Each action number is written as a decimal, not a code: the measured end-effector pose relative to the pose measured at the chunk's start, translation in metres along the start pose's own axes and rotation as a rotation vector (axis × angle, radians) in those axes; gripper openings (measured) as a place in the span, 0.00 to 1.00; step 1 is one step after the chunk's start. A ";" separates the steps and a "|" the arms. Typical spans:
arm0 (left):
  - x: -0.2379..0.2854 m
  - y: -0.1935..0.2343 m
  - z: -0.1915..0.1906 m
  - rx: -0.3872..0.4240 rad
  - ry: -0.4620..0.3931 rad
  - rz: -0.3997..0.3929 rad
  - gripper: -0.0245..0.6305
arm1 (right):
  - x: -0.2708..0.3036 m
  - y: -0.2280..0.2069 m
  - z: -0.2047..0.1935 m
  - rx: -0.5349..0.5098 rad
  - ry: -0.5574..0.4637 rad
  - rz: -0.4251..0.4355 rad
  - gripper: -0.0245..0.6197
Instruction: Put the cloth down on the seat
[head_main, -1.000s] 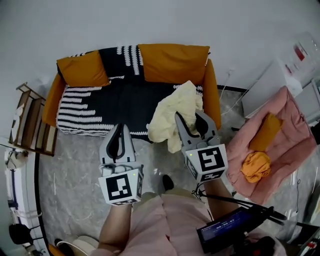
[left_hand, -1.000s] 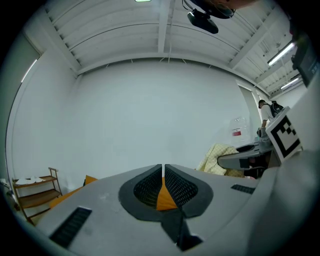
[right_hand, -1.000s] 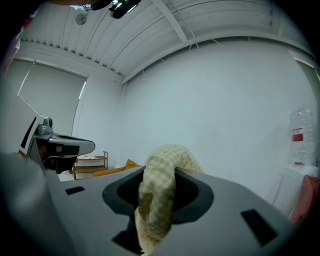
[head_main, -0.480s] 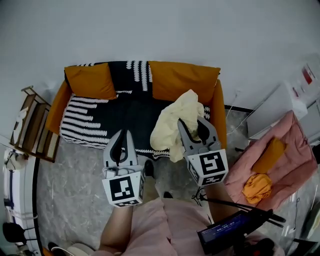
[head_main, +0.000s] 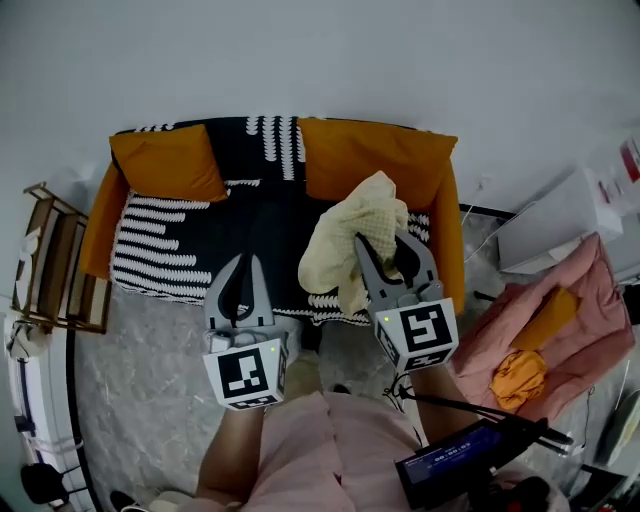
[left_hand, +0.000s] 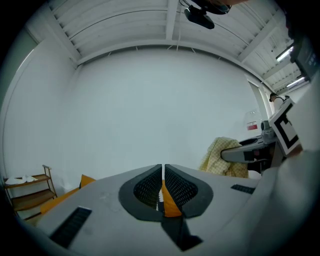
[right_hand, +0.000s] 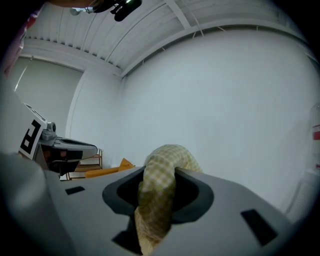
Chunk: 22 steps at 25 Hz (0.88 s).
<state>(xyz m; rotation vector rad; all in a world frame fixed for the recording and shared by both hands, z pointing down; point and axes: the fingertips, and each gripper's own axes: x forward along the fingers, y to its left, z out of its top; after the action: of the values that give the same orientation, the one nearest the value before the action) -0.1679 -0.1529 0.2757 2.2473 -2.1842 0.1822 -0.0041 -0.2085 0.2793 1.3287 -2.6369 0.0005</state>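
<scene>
A pale yellow checked cloth (head_main: 350, 235) hangs bunched from my right gripper (head_main: 383, 245), which is shut on it, above the right part of the sofa seat (head_main: 250, 225). In the right gripper view the cloth (right_hand: 159, 187) fills the gap between the jaws and drapes down. The seat is covered by a black throw with white stripes. My left gripper (head_main: 241, 278) is held at the seat's front edge, shut and holding nothing; its jaws (left_hand: 163, 187) stand pressed together. From the left gripper view the cloth (left_hand: 220, 157) shows at the right, in the other gripper.
Two orange cushions (head_main: 165, 160) (head_main: 370, 155) lean on the sofa back. A wooden shelf rack (head_main: 55, 260) stands left of the sofa. At the right lies a pink pad (head_main: 560, 310) with an orange cloth (head_main: 517, 375). A white wall is behind.
The view has drawn closer to the sofa. Both grippers now reach farther over its front edge, the right one carrying the cloth over the seat's right part.
</scene>
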 end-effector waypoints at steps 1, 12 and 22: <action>0.011 0.006 -0.002 -0.002 0.004 -0.003 0.07 | 0.011 -0.001 -0.001 0.003 0.006 -0.002 0.25; 0.105 0.051 -0.039 -0.032 0.079 -0.041 0.07 | 0.114 -0.013 -0.038 0.034 0.109 -0.007 0.25; 0.171 0.064 -0.093 -0.036 0.155 -0.081 0.07 | 0.184 -0.029 -0.097 0.065 0.196 -0.010 0.25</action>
<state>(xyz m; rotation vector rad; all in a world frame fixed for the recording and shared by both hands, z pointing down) -0.2347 -0.3174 0.3771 2.2165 -2.0007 0.3029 -0.0711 -0.3641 0.4029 1.2893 -2.4849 0.2062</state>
